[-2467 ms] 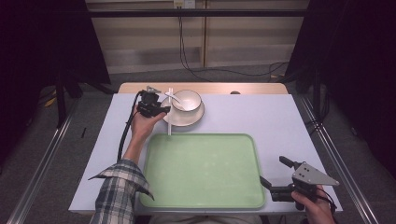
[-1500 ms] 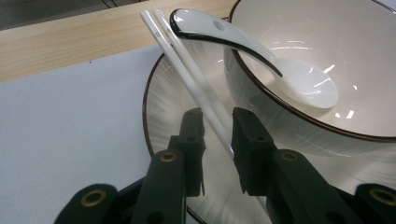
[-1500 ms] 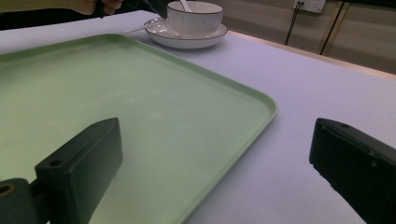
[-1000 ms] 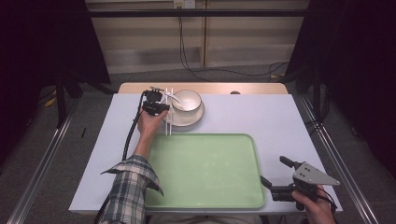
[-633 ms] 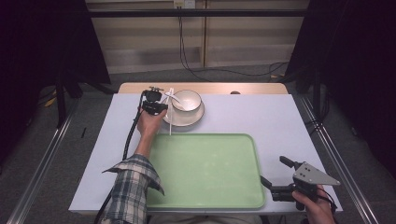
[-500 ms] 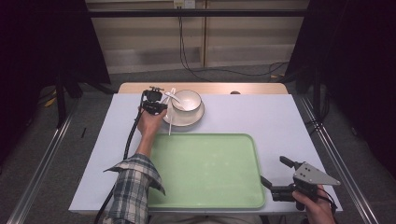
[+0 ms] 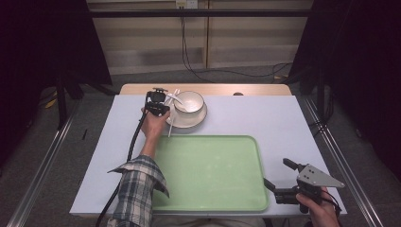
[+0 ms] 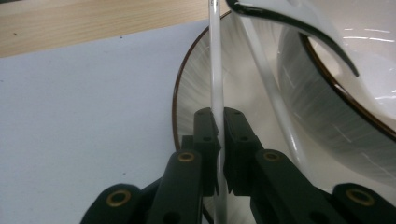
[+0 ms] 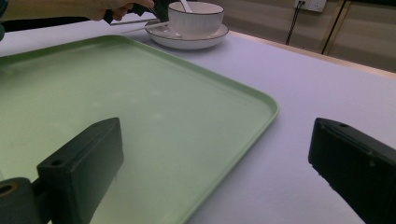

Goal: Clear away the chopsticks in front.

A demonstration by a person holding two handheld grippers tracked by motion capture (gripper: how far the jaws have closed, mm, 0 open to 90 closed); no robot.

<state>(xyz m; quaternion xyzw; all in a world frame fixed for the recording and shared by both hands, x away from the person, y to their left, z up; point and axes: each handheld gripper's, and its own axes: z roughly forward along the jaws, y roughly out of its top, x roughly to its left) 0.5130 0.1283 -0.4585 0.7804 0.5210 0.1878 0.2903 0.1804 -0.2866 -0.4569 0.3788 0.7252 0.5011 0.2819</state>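
Note:
A white bowl (image 7: 189,101) with a white spoon (image 8: 299,23) in it stands on a brown-rimmed saucer (image 7: 189,122) at the table's far side. Two white chopsticks lean on the saucer's left rim. My left gripper (image 8: 220,140) has just been closing and now pinches one chopstick (image 8: 215,60) between its pads; the other chopstick (image 8: 268,88) lies free beside it. In the high view the left gripper (image 7: 165,106) sits at the saucer's left edge. My right gripper (image 7: 279,174) rests open at the tray's near right corner, nothing between its jaws (image 9: 219,158).
A large light green tray (image 7: 208,170) lies bare in the middle front of the white table top (image 7: 283,123). A wooden strip (image 7: 142,89) runs along the far edge. The left gripper's black cable trails down past the forearm.
The left hand has edged slightly toward the saucer and the forearm has swung in over the tray's left edge. The right gripper has not moved.

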